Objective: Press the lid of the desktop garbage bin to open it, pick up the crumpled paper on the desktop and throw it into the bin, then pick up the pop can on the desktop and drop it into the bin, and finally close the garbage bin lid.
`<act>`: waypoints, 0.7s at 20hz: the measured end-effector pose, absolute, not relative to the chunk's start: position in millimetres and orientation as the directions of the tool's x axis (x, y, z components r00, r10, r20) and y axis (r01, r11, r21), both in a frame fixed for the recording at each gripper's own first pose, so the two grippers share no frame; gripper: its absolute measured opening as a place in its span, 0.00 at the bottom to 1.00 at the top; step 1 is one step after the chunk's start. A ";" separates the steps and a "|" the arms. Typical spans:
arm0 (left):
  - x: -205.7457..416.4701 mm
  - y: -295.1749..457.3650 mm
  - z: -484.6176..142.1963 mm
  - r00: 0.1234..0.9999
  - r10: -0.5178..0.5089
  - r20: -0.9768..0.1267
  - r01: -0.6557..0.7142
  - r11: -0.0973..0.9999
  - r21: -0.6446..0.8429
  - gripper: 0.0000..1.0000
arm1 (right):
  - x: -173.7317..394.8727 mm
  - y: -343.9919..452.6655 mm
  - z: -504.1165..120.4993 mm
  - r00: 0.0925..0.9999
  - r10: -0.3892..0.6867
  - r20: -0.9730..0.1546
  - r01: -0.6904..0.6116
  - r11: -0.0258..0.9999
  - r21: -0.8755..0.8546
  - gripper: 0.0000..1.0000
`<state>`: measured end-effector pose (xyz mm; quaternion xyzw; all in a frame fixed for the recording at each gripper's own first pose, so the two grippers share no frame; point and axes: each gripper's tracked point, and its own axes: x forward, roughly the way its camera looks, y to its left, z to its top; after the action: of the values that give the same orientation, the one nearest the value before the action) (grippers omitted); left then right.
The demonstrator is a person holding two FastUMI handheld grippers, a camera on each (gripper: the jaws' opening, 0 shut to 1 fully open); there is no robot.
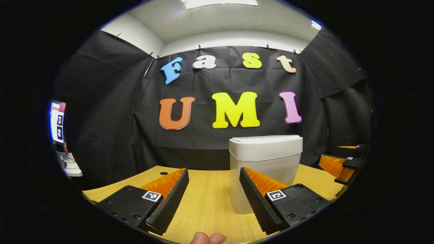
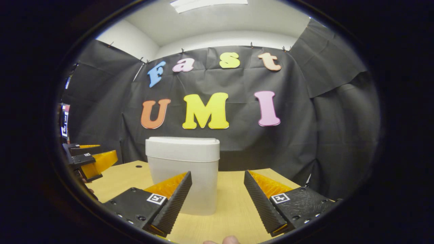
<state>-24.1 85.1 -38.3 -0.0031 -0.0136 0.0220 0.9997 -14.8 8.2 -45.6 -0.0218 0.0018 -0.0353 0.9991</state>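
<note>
Both tongs gape, holding nothing — left tongs (image 1: 213,200), right tongs (image 2: 217,200) — facing the lidded bin (image 1: 265,162) on the counter (image 1: 210,203).

The closed white garbage bin (image 1: 265,169) is standing upright on the wooden desktop (image 1: 206,203) and is blocking the way straight ahead of the left gripper (image 1: 212,200), whose fingers are spread wide with bare desktop lying between them. In the right gripper view, the bin (image 2: 183,173) is standing ahead and to the left of the right gripper (image 2: 217,200), leaving an open lane of desktop (image 2: 234,196) running toward the black cloth wall (image 2: 305,142), which is closing off the far edge.
</note>
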 end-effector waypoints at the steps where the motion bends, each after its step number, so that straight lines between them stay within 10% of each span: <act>1: -24.0 83.3 -37.3 0.999 0.042 0.028 -0.042 0.999 -0.006 0.97 | -15.8 8.9 -45.2 0.997 -0.071 -0.001 0.071 0.996 -0.047 0.96; 14: -27.4 83.0 -32.3 0.999 0.034 0.036 -0.034 0.999 -0.008 0.96 | -24.6 15.0 -36.7 0.997 -0.078 0.017 0.079 0.995 -0.065 0.96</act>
<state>-27.4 83.0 -32.3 -0.0035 -0.0182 0.0171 0.9997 -24.6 15.0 -36.7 -0.0328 -0.0074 -0.0393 0.9987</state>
